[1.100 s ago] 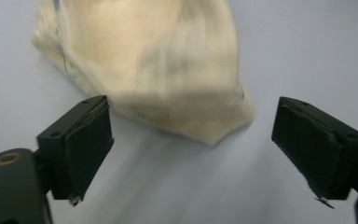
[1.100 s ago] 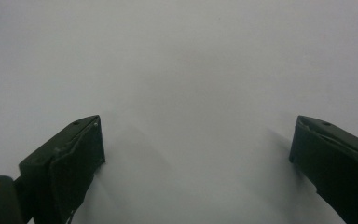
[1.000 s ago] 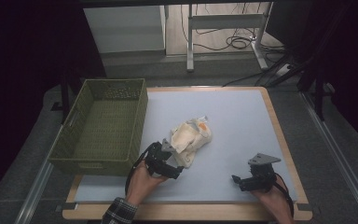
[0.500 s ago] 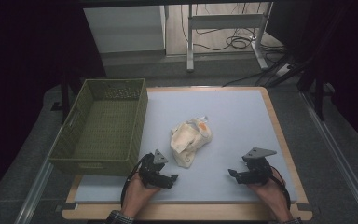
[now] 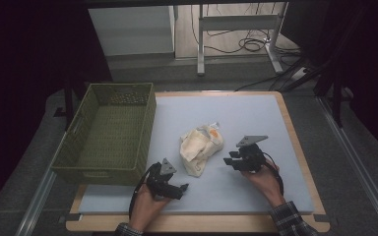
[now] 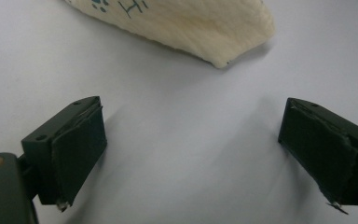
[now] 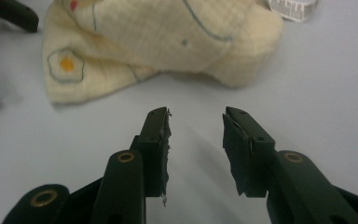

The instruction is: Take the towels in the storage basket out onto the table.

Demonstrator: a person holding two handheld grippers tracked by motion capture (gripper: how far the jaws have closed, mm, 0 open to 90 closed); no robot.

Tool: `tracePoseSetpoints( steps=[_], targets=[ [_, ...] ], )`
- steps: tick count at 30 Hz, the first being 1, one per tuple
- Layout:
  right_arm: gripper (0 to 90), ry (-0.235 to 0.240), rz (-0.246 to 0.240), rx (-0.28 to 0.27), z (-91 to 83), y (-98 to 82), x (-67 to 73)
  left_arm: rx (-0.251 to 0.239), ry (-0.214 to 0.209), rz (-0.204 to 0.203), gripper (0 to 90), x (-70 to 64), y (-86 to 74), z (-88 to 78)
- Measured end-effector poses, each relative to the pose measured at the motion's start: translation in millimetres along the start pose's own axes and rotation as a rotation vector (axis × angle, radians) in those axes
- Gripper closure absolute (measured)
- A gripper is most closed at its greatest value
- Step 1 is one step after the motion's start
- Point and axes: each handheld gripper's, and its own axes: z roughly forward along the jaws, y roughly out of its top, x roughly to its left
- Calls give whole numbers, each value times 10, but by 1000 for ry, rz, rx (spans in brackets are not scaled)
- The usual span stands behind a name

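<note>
A crumpled cream cloth with a fried-egg print lies in the middle of the pale blue mat. My left gripper rests low on the mat just below the cloth's near corner, its jaws wide apart with nothing between them. My right gripper sits to the cloth's right and points at the cloth. Its jaws have just been closing; a narrow gap remains and nothing is between its fingertips.
A green woven basket stands empty along the mat's left side. A small white tag lies beside the cloth. The wooden table edge frames the mat on the right.
The right gripper has moved left and up toward the cloth, and its jaws stand narrower. The left gripper has drawn back from the cloth to the near edge of the mat.
</note>
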Motion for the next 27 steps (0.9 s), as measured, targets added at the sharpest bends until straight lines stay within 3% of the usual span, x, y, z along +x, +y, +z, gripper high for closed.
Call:
tracePoseSetpoints(
  steps=[11,16,17,21,27],
  targets=[
    [552,10,7,3,316,361,-130,-1,0,0,73,1,-1,0],
    [815,2,-50,33,389,448,-79,0,0,1,73,1,-1,0],
    [853,3,-61,33,387,459,-63,0,0,1,73,2,-1,0],
    [870,-1,-74,24,300,499,-3,0,0,1,73,2,-1,0],
    [869,9,-64,-11,-16,522,23,2,-1,4,73,5,0,-2]
  ],
)
